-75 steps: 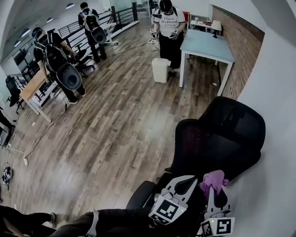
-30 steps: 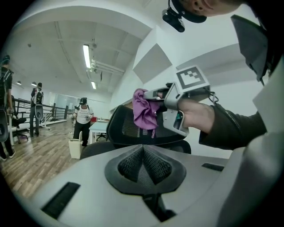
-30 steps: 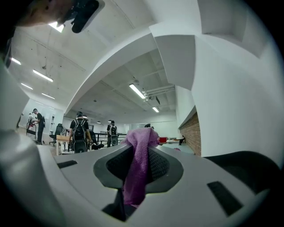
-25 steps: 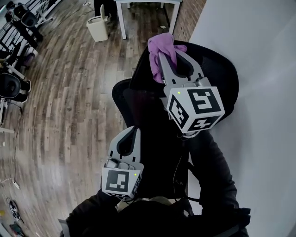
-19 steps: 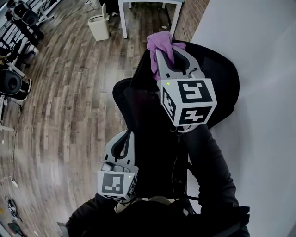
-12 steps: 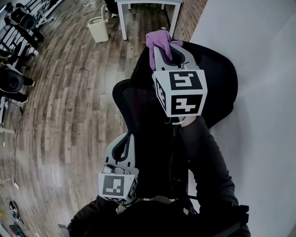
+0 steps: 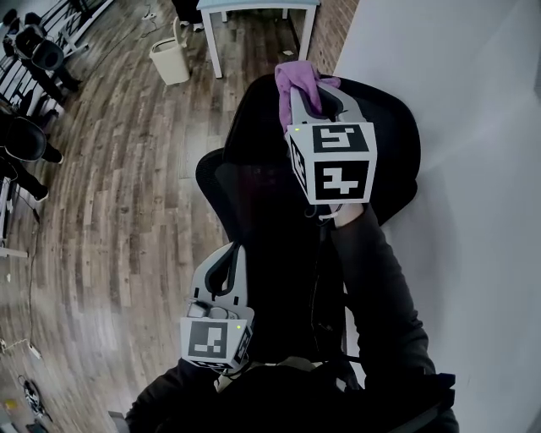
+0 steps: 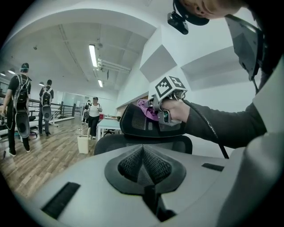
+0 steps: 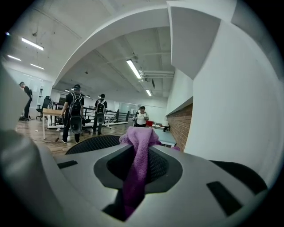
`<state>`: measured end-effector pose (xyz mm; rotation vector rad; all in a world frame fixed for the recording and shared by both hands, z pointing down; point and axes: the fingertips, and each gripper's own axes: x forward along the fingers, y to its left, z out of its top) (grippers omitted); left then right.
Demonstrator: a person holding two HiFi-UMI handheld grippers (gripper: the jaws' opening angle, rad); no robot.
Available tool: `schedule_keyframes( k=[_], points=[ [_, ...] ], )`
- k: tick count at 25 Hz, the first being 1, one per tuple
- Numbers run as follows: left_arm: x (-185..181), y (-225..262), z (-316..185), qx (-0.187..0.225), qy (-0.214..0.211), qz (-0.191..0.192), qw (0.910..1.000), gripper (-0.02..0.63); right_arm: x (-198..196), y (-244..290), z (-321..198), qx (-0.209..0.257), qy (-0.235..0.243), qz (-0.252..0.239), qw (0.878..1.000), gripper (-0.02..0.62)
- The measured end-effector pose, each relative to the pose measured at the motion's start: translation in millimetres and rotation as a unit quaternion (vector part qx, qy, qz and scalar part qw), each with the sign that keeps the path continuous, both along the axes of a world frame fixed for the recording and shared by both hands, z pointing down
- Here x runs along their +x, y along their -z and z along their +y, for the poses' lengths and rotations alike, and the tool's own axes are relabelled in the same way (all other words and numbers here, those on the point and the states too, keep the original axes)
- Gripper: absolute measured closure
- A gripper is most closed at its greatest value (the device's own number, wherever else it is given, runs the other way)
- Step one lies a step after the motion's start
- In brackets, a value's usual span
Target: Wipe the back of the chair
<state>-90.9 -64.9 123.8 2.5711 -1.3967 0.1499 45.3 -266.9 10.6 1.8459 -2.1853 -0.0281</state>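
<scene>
A black mesh office chair (image 7: 254,182) stands against the white wall, its headrest (image 7: 385,148) at the top. My right gripper (image 7: 306,87) is shut on a purple cloth (image 7: 295,80) and holds it at the headrest's upper edge. In the right gripper view the purple cloth (image 9: 138,148) hangs between the jaws, with the chair's mesh (image 9: 88,142) just beyond. My left gripper (image 7: 226,255) is shut and holds nothing, low beside the chair back's left side. The left gripper view shows the headrest (image 8: 146,126) and the right gripper's marker cube (image 8: 169,88).
A white wall (image 7: 473,186) runs close along the chair's right side. A white bin (image 7: 169,59) and a light blue table (image 7: 254,7) stand on the wooden floor beyond the chair. People with backpacks (image 7: 25,139) stand at the far left.
Over three seconds my right gripper has risen with the cloth from low by the chair to the headrest's top. In the last second it shifted only slightly. The left gripper barely moved.
</scene>
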Motion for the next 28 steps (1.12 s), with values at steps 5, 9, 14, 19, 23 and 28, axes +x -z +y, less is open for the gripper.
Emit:
schedule_keyframes(
  k=[5,9,14,19,23,28],
  points=[
    [7,-6,6,0.002,-0.009,-0.005,0.9999,0.597,23,-8,7,-0.011,-0.024,0.005,1.0,0.532],
    [17,-1,9,0.003,-0.02,-0.005,0.9998,0.597,42,-4,11,-0.017,-0.039,0.005,0.999,0.532],
    [28,-4,15,0.0,-0.033,-0.002,0.9995,0.597,69,-5,22,-0.02,-0.066,0.011,0.998,0.532],
    [45,-3,17,0.003,-0.056,-0.006,0.9984,0.597,94,-3,29,-0.02,-0.091,0.021,0.995,0.532],
    [49,0,24,0.006,-0.066,-0.002,0.9978,0.597,105,-1,41,-0.02,-0.109,0.027,0.993,0.532],
    [58,2,31,0.01,-0.08,-0.005,0.9967,0.597,122,3,56,-0.013,-0.135,0.043,0.99,0.532]
  ],
)
